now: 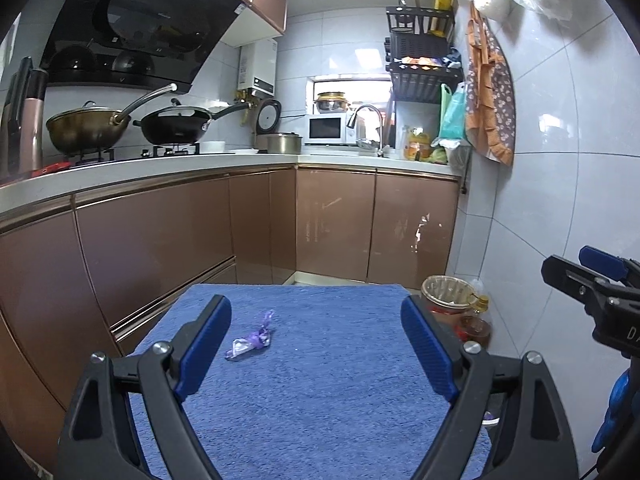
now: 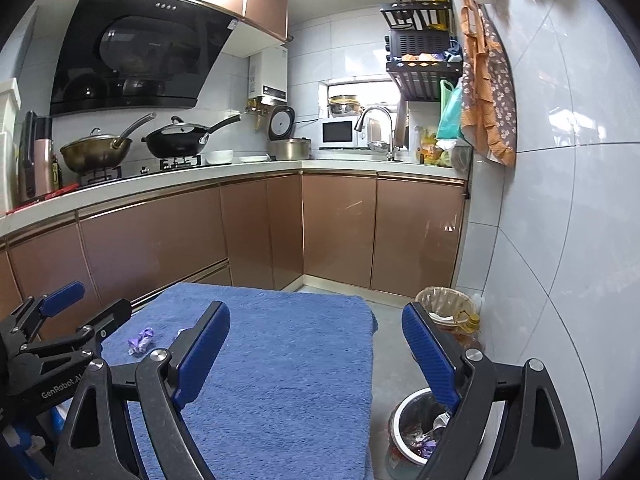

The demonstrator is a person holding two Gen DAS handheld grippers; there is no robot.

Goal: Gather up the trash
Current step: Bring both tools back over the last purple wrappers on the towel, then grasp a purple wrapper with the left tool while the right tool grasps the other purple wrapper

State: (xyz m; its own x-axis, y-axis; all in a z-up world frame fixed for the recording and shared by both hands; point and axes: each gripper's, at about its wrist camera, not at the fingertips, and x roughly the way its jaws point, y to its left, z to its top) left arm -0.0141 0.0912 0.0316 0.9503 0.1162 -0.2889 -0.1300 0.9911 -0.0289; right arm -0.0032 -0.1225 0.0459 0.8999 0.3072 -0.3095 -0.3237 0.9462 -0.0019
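Copper-brown cabinets [image 1: 160,240] run along the left and back of this small kitchen, and a blue towel [image 1: 320,360] covers the work surface in front of them. On the towel's left part lies the one piece of trash on it, a crumpled purple wrapper [image 1: 251,339]. Its long axis runs from near-left to far-right, and it sits just ahead of the left gripper [image 1: 316,344], close by the left finger rather than centred between the two. That gripper is spread wide and holds nothing, and it looks the nearer one for the pick. I judge it would need to shift a little left before closing.

Farther right, the right gripper [image 2: 316,350] is also spread wide and empty, well apart from the wrapper [image 2: 141,340]. Only its camera shows the steel-rimmed bin [image 2: 424,428] on the floor beside the towel's right edge, already holding scraps. A lined wicker basket [image 2: 444,304] stands farther back by the wall.
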